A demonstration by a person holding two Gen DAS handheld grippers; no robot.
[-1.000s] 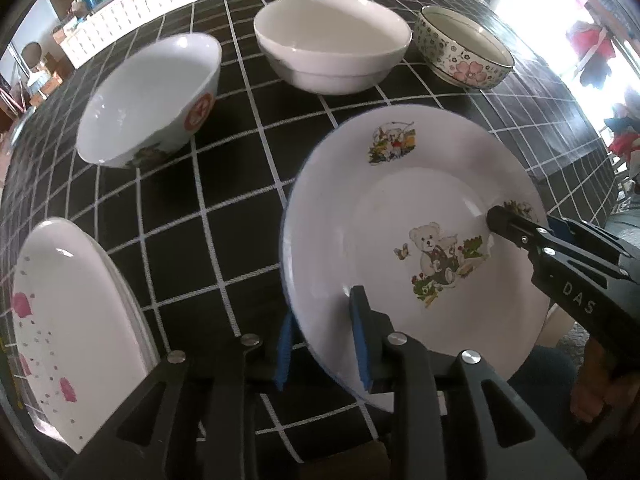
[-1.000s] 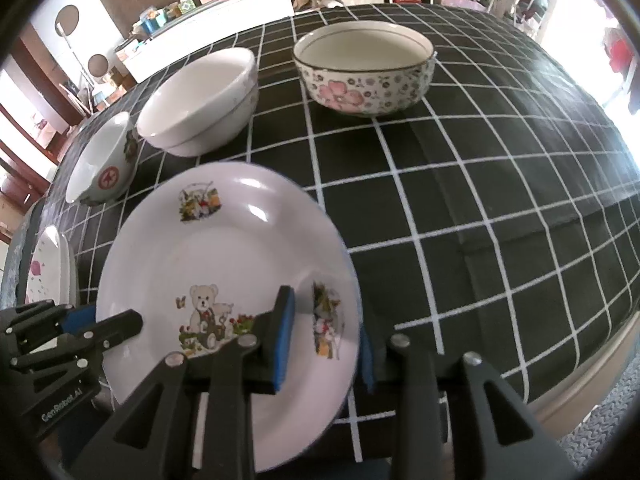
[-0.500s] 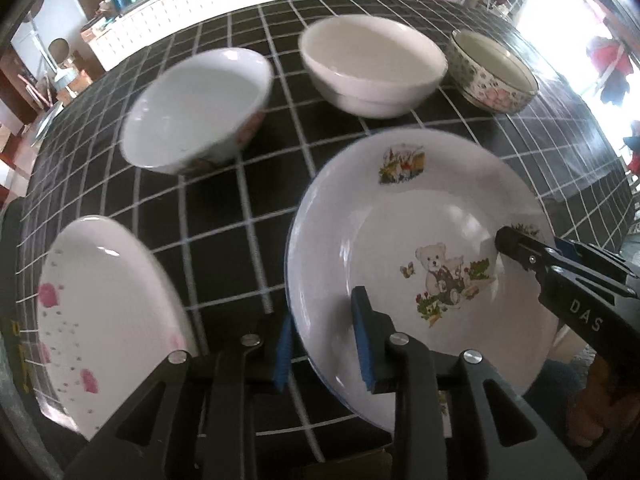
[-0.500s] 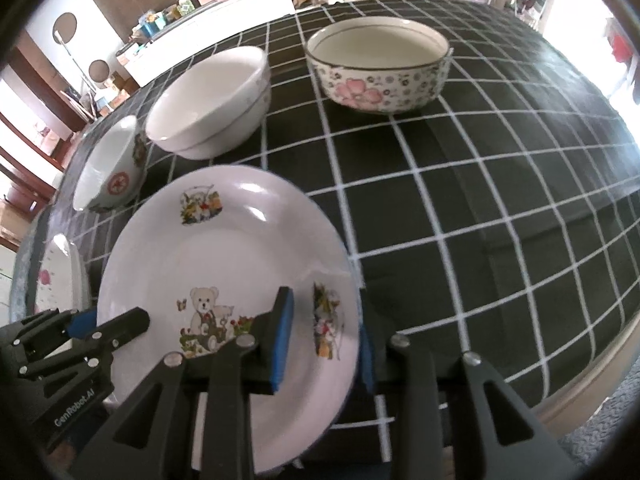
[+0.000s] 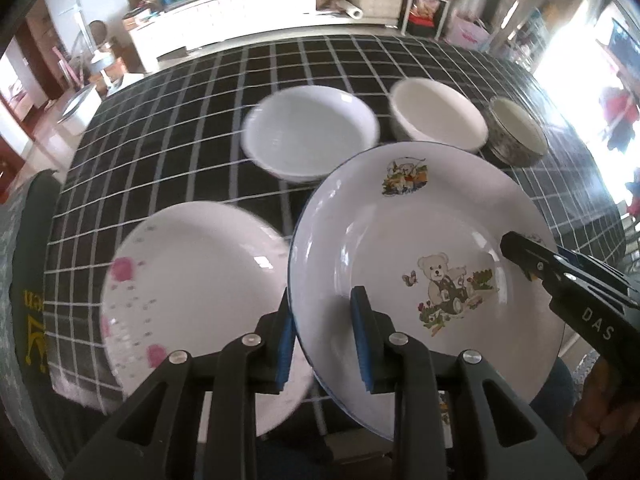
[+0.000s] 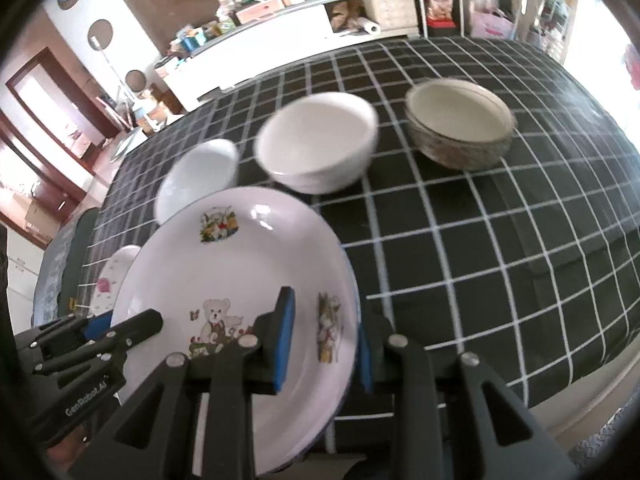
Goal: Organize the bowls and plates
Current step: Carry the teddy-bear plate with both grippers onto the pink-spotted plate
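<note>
At the far left of the checked tablecloth (image 5: 168, 148) lies the pink-flowered plate (image 5: 188, 280), flat on the cloth with nothing on it. Just right of it, the bear plate (image 5: 420, 248) hangs in the air, tilted, its near-left edge overlapping the flowered plate's right edge in the left wrist view. The left gripper (image 5: 322, 336) is clamped on that plate's near-left rim, one blue pad on top and one underneath. The right gripper (image 6: 322, 344) pinches the opposite rim the same way, so both tools carry this one plate between them.

Behind, three bowls stand in a row: a small white bowl (image 5: 312, 132), a larger white bowl (image 5: 438, 118) and, at the far right, a patterned bowl (image 6: 460, 130). All three sit apart, none nested.

By the look of it, the job is at an early stage: the bear plate is probably headed onto the flowered one, and stacking the bowls is untouched
</note>
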